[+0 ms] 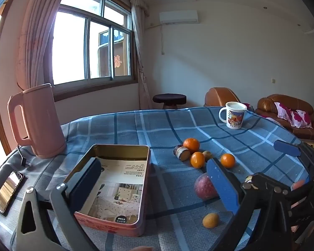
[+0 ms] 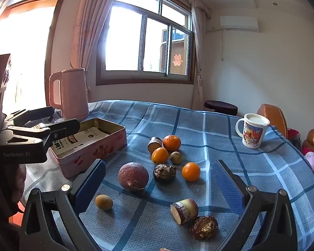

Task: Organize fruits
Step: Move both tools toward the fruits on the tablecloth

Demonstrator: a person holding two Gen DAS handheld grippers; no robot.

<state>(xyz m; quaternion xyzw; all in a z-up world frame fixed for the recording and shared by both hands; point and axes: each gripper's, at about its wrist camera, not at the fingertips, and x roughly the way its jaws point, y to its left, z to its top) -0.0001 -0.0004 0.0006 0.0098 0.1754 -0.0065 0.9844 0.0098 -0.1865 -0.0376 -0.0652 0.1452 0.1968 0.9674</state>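
The right gripper (image 2: 158, 185) is wide open above the blue checked cloth (image 2: 230, 146). Three oranges (image 2: 172, 143) lie near a big reddish fruit (image 2: 133, 176) beside the pink tin (image 2: 90, 148).

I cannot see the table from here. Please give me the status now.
Left gripper and right gripper open, both empty. Fruits all loose on tablecloth; pink tin holds only paper. Nothing blocks the way.
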